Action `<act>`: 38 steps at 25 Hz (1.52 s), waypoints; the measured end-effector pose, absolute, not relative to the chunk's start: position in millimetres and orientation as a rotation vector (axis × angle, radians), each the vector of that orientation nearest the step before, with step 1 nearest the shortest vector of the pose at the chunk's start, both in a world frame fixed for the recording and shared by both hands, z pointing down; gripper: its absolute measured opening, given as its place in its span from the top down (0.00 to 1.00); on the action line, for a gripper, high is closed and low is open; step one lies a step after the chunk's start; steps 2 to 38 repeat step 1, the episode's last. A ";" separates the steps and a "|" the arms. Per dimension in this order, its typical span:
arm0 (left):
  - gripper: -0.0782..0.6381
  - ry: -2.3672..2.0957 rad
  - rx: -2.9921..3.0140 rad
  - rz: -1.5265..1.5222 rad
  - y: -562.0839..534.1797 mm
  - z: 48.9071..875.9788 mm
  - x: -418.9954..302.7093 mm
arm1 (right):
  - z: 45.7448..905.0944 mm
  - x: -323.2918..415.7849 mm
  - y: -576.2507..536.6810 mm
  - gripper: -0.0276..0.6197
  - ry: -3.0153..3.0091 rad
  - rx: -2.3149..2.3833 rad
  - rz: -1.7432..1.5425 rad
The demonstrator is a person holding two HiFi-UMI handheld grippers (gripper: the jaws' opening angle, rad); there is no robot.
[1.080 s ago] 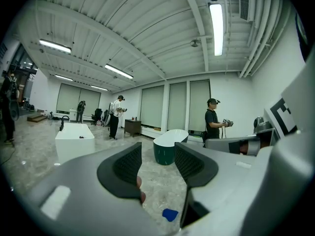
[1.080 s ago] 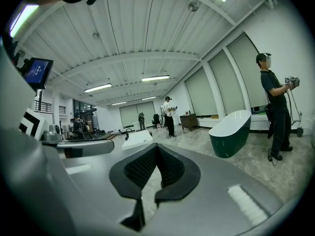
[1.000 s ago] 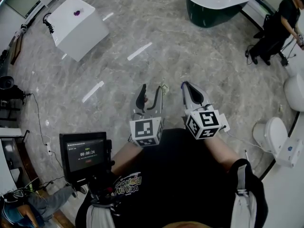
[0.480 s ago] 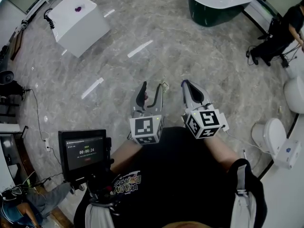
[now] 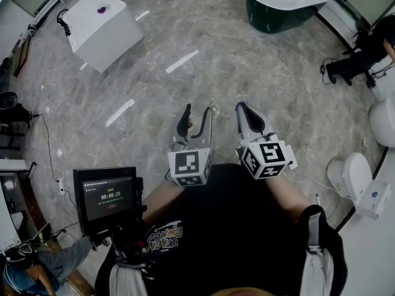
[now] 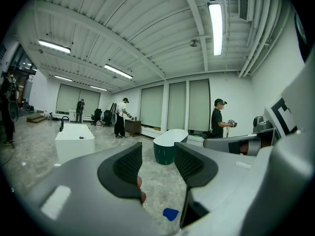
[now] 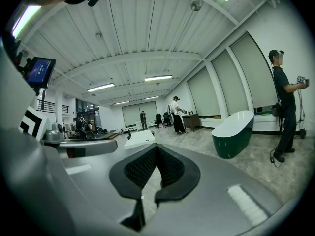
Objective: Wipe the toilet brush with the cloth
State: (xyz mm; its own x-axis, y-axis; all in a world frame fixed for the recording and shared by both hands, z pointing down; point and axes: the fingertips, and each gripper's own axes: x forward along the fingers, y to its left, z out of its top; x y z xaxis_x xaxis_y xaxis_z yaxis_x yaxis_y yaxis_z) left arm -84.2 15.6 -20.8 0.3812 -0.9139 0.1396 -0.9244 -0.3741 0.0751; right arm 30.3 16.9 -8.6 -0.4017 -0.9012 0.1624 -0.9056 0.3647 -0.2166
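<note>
Left gripper (image 5: pixel 197 113) jaws just eased in a little, pads apart, nothing between them; person in black (image 5: pixel 369 47) has drifted toward the right edge. Right gripper (image 5: pixel 241 111) clenched, pads meeting on nothing. Both side by side over grey marble-look tile floor (image 5: pixel 247 73). Room: white rectangular tub (image 5: pixel 99 32) far left, dark green oval tub with white inside (image 5: pixel 278 8) ahead, white toilet (image 5: pixel 349 174) at right. Toilet brush and cloth: can't pick out in any view; small blue scrap (image 6: pixel 171 214) on floor below left jaws, can't tell what
</note>
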 end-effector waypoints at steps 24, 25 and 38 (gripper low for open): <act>0.60 -1.670 2.493 0.112 15.5 -20.8 -84.1 | -8.6 30.1 16.7 0.96 -2.583 1.709 0.425; 0.60 -1.670 2.493 0.112 15.5 -20.8 -84.1 | -8.6 30.1 16.7 0.96 -2.583 1.709 0.425; 0.60 -1.670 2.493 0.112 15.5 -20.8 -84.1 | -8.6 30.1 16.7 0.96 -2.583 1.709 0.425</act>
